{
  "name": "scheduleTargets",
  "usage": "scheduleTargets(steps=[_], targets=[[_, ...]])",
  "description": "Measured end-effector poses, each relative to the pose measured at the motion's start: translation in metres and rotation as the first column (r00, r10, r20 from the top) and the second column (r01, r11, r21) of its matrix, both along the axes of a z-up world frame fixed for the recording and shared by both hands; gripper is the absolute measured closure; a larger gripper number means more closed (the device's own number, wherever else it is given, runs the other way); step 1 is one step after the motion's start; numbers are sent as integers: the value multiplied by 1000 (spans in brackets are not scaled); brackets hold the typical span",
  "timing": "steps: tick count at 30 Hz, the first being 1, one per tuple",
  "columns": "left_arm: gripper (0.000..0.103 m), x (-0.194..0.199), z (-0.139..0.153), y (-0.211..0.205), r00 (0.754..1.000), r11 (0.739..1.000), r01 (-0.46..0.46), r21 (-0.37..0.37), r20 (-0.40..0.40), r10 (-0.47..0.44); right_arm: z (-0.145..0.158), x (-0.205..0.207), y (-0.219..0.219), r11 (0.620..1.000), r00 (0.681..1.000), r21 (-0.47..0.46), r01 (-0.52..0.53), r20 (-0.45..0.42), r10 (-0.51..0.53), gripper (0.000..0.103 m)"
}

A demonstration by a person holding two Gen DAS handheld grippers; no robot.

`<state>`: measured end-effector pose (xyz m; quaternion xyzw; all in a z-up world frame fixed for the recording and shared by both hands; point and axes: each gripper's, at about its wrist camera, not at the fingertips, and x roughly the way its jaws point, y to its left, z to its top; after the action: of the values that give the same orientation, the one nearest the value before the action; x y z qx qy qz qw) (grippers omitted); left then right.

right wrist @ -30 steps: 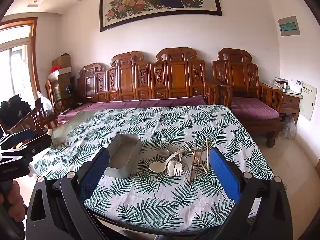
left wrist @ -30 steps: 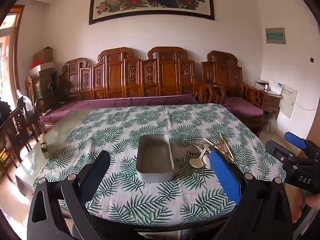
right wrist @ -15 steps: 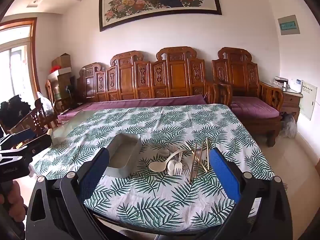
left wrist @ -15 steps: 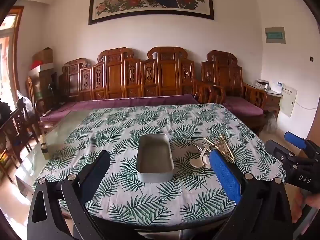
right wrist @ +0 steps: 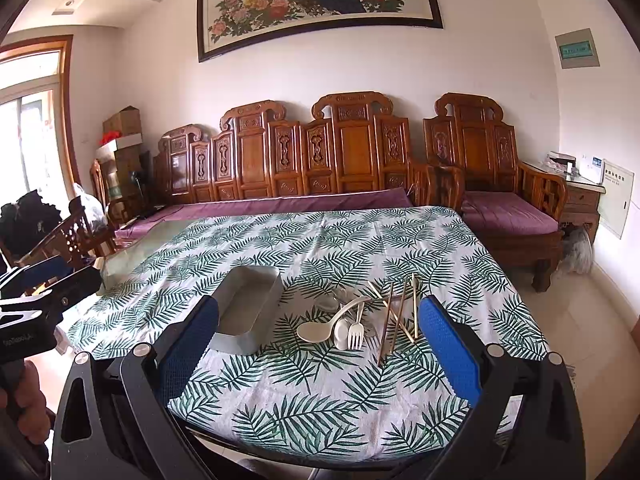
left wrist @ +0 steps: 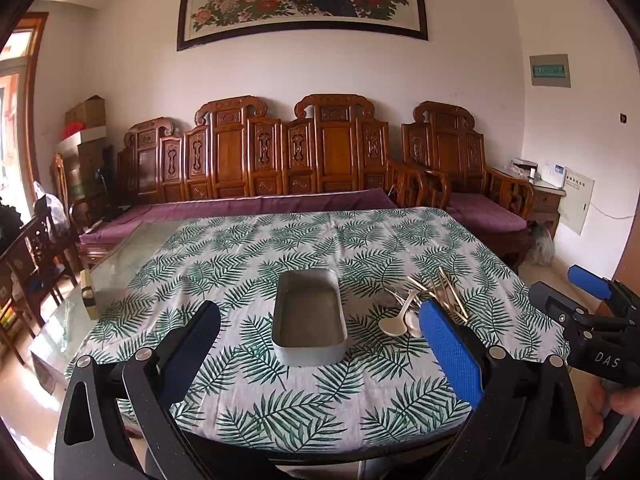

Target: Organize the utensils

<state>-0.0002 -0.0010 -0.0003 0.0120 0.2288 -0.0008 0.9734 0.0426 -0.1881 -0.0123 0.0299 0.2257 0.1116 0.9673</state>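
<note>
We hold both grippers low at the near edge of a table (left wrist: 280, 420) covered by a white cloth printed with green fern leaves, and neither touches anything. On our left, the left gripper (left wrist: 320, 344) has its blue-padded fingers (left wrist: 448, 344) spread wide apart with nothing between them; in the right wrist view the same tool shows at the left edge as a black body gripped by a hand (right wrist: 20, 400). Straight beyond it, near the middle of the cloth, lies the grey metal tray (left wrist: 310, 314), a rounded rectangle with low walls, its long side running away from us and its inside bare. Just to the right of the tray, apart from it, the utensils lie in a loose pile: a cream ladle-like spoon (right wrist: 316, 330) with its bowl toward us, a smaller pale spoon (right wrist: 342, 328) touching it, a pale fork (right wrist: 355, 330) with tines toward us, and several wooden chopsticks (right wrist: 396, 312) crossed over one another at the right of the heap. Something metallic lies at the back of the pile, but we cannot tell what. The right gripper (right wrist: 320, 344) stands in front of this pile, its fingers (right wrist: 448, 344) likewise wide apart and empty. Behind the table runs a carved wooden bench (right wrist: 304, 160) with purple cushions.
</note>
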Motion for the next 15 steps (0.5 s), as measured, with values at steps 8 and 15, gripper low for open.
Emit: scheduleTargets(steps=[8,15], targets=[[6,3,1,-7,1000,1000,0,0,5,0,-1,1,0,1000,1000,2,0,2,0,3],[6,-4,8,-4,1000,1000,7,1,16,-7,-3,0,0,1000,1000,3,3,2,-3,3]])
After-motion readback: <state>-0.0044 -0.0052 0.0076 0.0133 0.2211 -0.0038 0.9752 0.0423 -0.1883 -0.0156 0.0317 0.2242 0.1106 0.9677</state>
